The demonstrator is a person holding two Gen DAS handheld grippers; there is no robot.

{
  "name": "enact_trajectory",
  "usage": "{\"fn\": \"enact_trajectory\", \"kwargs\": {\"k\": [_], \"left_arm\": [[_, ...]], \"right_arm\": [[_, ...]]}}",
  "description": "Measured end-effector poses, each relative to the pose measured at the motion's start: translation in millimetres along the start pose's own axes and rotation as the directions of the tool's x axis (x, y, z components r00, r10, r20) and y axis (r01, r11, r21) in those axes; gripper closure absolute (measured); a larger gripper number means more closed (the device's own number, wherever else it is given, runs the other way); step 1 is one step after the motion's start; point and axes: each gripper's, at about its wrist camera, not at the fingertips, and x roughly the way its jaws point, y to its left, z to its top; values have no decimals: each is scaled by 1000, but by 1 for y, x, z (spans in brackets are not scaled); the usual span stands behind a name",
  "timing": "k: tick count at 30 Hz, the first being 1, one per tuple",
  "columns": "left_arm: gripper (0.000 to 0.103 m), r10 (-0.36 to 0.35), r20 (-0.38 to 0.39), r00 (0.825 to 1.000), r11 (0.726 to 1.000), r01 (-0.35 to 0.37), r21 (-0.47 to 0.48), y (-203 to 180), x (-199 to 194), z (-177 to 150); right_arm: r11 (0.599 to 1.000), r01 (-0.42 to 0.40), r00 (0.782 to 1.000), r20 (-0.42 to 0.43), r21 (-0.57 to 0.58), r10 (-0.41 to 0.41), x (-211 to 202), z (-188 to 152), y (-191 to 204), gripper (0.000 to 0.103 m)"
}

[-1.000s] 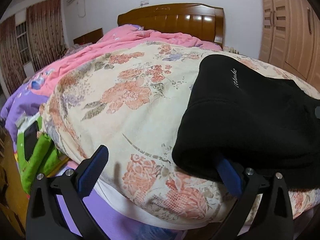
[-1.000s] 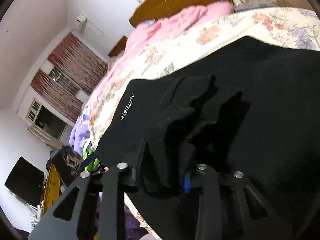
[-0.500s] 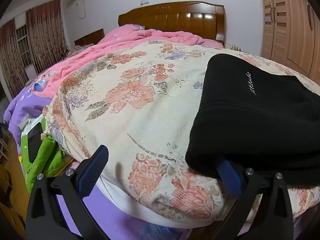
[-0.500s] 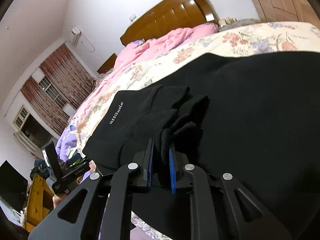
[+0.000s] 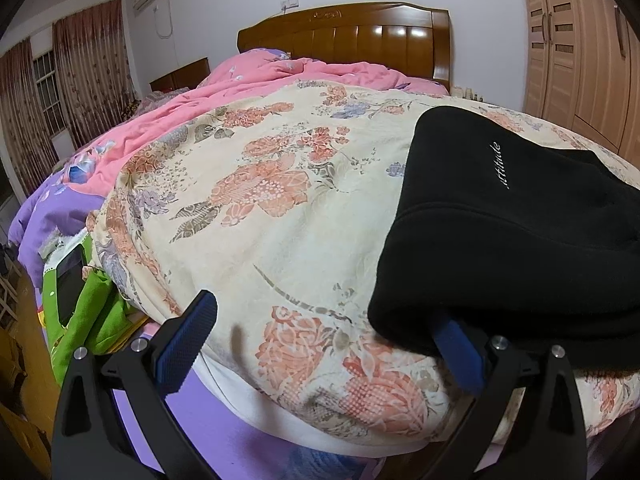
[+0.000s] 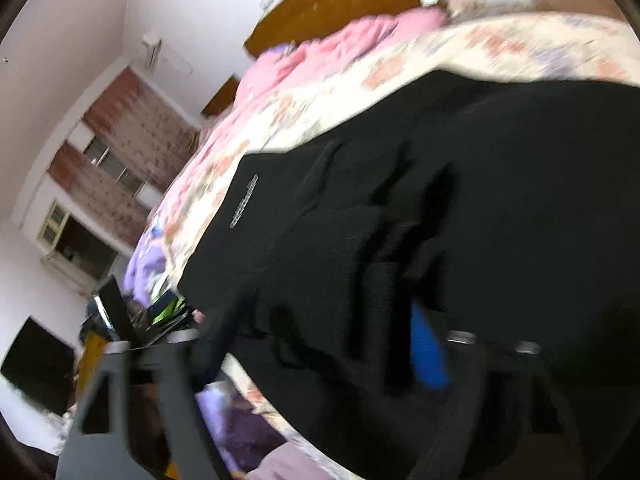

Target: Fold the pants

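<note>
Black pants (image 5: pixel 520 232) with small white lettering lie folded on the floral quilt (image 5: pixel 280 208) at the right. My left gripper (image 5: pixel 320 336) is open at the bed's near edge; its right finger (image 5: pixel 460 354) sits under the pants' near corner and its left finger (image 5: pixel 184 340) is over bare quilt. In the blurred right wrist view the pants (image 6: pixel 460 208) fill the frame. My right gripper (image 6: pixel 320 344) is open with its fingers spread wide and black cloth draped between them; one blue pad (image 6: pixel 428 352) shows.
A pink blanket (image 5: pixel 248 92) lies beyond the quilt, before a wooden headboard (image 5: pixel 344 32). Wardrobe doors (image 5: pixel 576 48) stand at the right. Green and purple bedding (image 5: pixel 84 308) hangs at the bed's left edge. Curtained windows (image 5: pixel 64 92) are at the left.
My right gripper was shut on a bunch of pants cloth half a second ago and has now opened wide, moving fast. The left gripper has stayed open, shifting slightly.
</note>
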Motion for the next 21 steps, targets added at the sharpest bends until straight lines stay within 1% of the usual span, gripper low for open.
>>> {"fn": "enact_trajectory", "kwargs": {"k": [1,2,3,5,7,8,9,11,12,13,14,15,16,17,18,19,20,21], "left_arm": [[1,1,-1,1000,1000,-1,2,0,0,0],[1,1,-6,1000,1000,-1,4,0,0,1],[1,-1,-9,1000,1000,1,5,0,0,1],[1,-4,-17,1000,1000,5,16,1,0,1],[1,-3,-15,1000,1000,3,23,-1,0,1],[1,-1,-13,1000,1000,1,23,-1,1,1],[1,1,-13,1000,1000,-1,19,-1,0,0],[1,3,-13,1000,1000,-2,14,-2,0,0],[1,1,-13,1000,1000,-1,16,-2,0,0],[1,0,-15,1000,1000,0,18,-2,0,0],[1,-3,-21,1000,1000,3,27,-2,0,0],[1,-5,-27,1000,999,6,42,-2,0,0],[1,-6,-34,999,998,8,60,-2,-2,1],[1,-5,-45,999,996,8,87,-2,-4,1],[1,2,-61,998,992,5,130,-2,-8,1],[1,22,-78,997,984,-8,176,-2,-13,1],[1,57,-90,994,973,-35,227,-3,-18,-1],[1,96,-71,993,956,-72,284,-2,-30,-3]], "right_arm": [[1000,-1,1000,15,-4,1,1,1,2,66],[1000,-6,999,48,-12,6,-3,1,5,76],[999,6,995,98,-47,-1,-13,1,12,82],[994,35,986,165,-107,-17,-30,-1,25,85],[987,55,974,224,-148,-21,-45,-6,35,85],[984,75,970,240,-162,-35,-50,-9,38,85],[982,90,969,242,-166,-48,-50,-11,37,85],[985,110,978,193,-132,-84,-39,-18,21,85],[991,106,986,140,-86,-94,-26,-22,6,85],[994,94,989,117,-54,-87,-21,-25,-6,84],[997,78,990,117,-28,-74,-21,-26,-14,80],[997,73,992,106,-10,-71,-25,-25,-19,63],[998,68,993,96,-10,-67,-28,-24,-19,61],[996,86,992,92,-17,-84,-36,-24,-17,52],[991,129,985,116,-30,-125,-45,-26,-13,37],[985,168,976,147,-43,-160,-55,-28,-11,32],[978,199,967,173,-58,-186,-62,-29,-8,30],[973,216,962,189,-74,-199,-67,-30,-6,30]]}}
